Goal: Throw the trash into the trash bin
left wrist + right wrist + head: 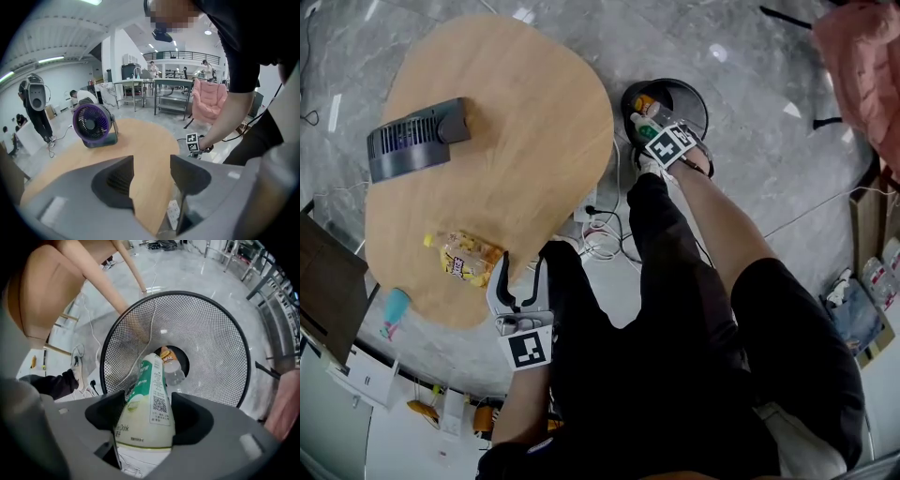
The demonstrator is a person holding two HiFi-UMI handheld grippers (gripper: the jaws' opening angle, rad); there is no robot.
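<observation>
My right gripper [649, 120] hangs over the black mesh trash bin [698, 98] on the floor, shut on a white and green drink bottle [644, 130]. In the right gripper view the bottle [147, 399] points down into the bin [211, 333], where a clear bottle with an orange label [171, 367] lies at the bottom. A yellow snack bag [466, 258] lies on the wooden table [516, 112] near its front edge. My left gripper [518, 272] is just right of the bag at the table edge, open with nothing between its fingers [187, 176].
A purple-faced desk fan [412, 141] sits on the table's left side and shows as the fan [93, 124] in the left gripper view. Cables and a power strip [600, 234] lie on the floor between table and bin. A pink chair [862, 66] stands at the far right.
</observation>
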